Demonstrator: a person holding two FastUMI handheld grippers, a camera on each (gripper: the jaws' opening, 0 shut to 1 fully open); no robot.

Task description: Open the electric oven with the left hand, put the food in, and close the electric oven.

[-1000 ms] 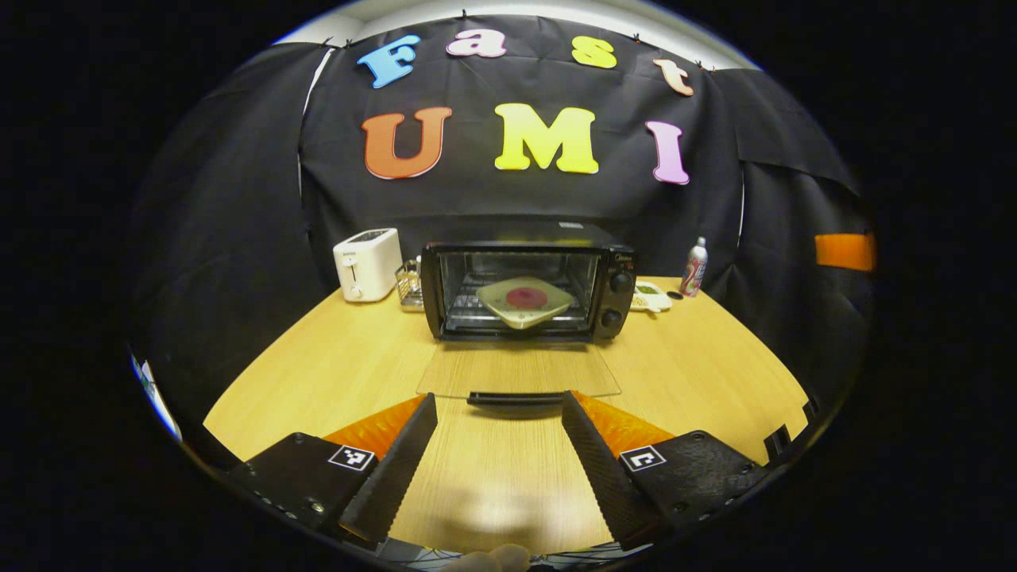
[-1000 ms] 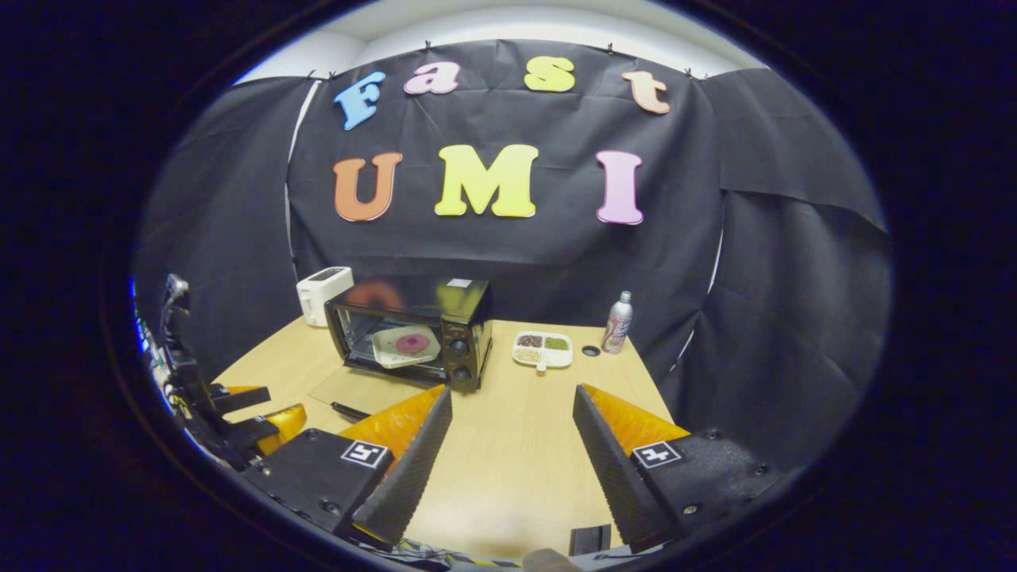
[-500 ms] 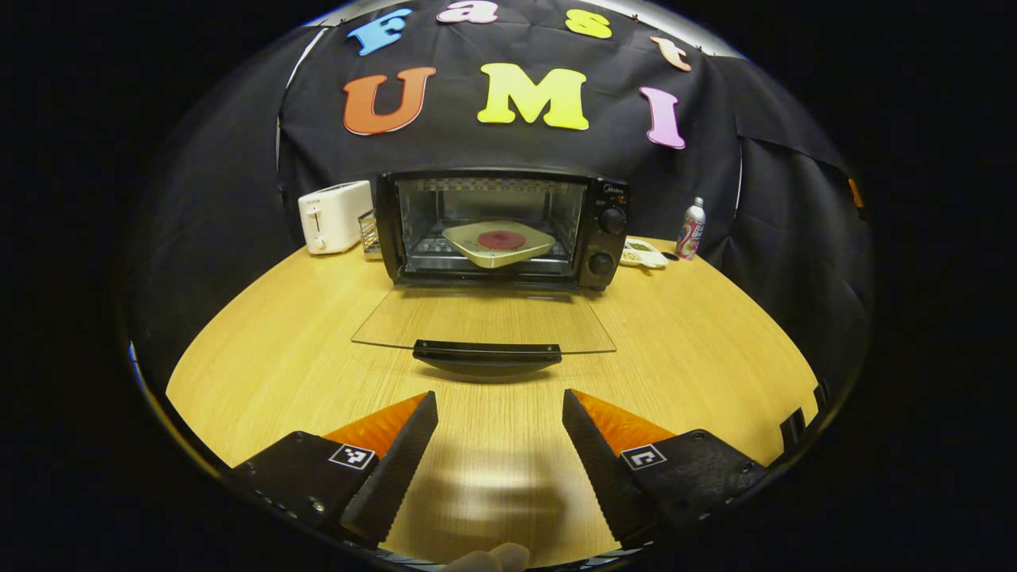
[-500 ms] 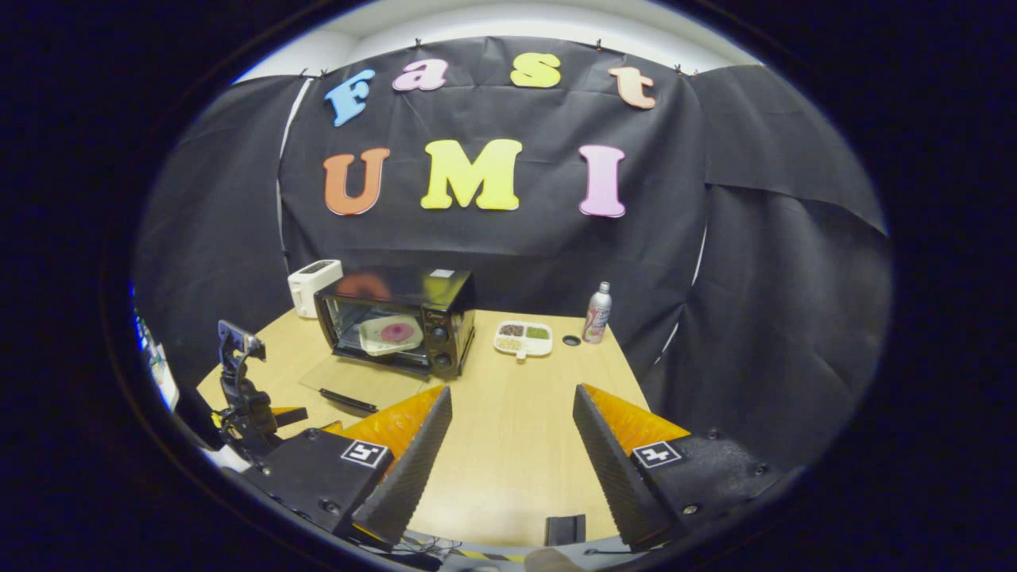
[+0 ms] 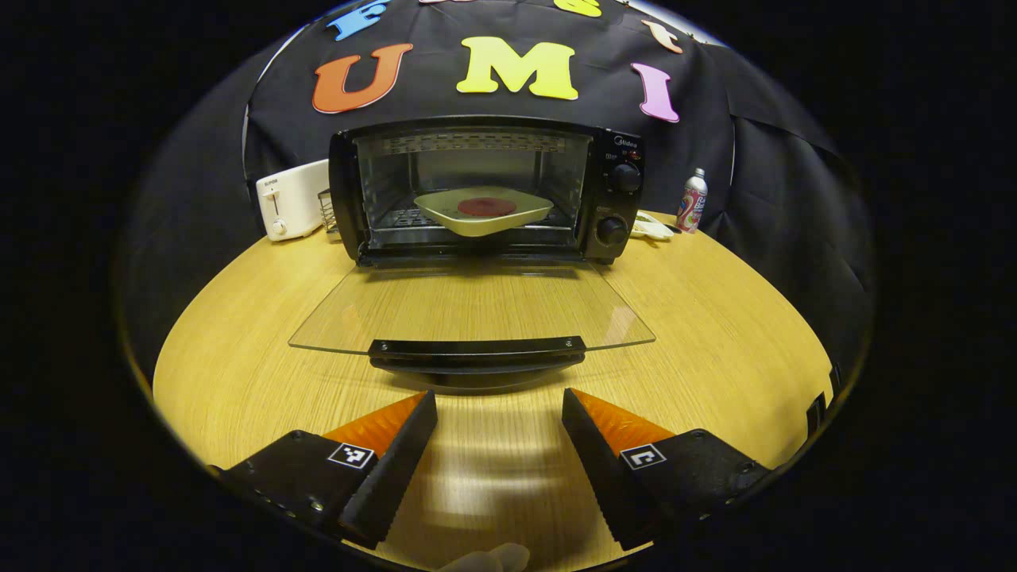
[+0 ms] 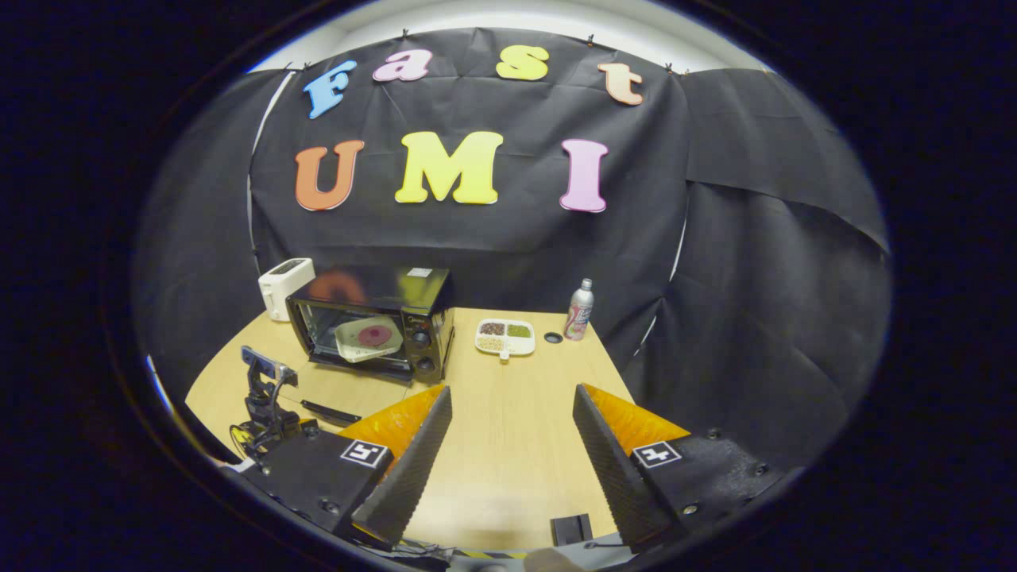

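Black electric oven (image 5: 485, 191) sits at 12 o'clock in the left gripper view, its clear glass door (image 5: 473, 306) dropped flat and level over the light wooden table (image 5: 238, 318), the door's black bar handle (image 5: 477, 347) nearest the camera. Food's in – a pale square plate with a round red piece on it (image 5: 483, 210) rests on the rack inside, one corner jutting toward the opening. Left gripper (image 5: 499, 401) hovers just short of the handle at 6 o'clock, fingers spread wide, holding nothing. Right gripper (image 6: 512, 397) is well back from the oven in the right gripper view, fingers likewise spread and empty; oven is at its 10 o'clock. Step in hand looks like closing the door. Suggest: keep the jaws apart, come in under the middle of the handle, lift along the hinge arc rather than straight up – off-centre contact would likely twist the glass. Check that the plate corner clears the door before pushing home; if it doesn't, nudge the plate deeper first. Finish with a gentle push, no slam
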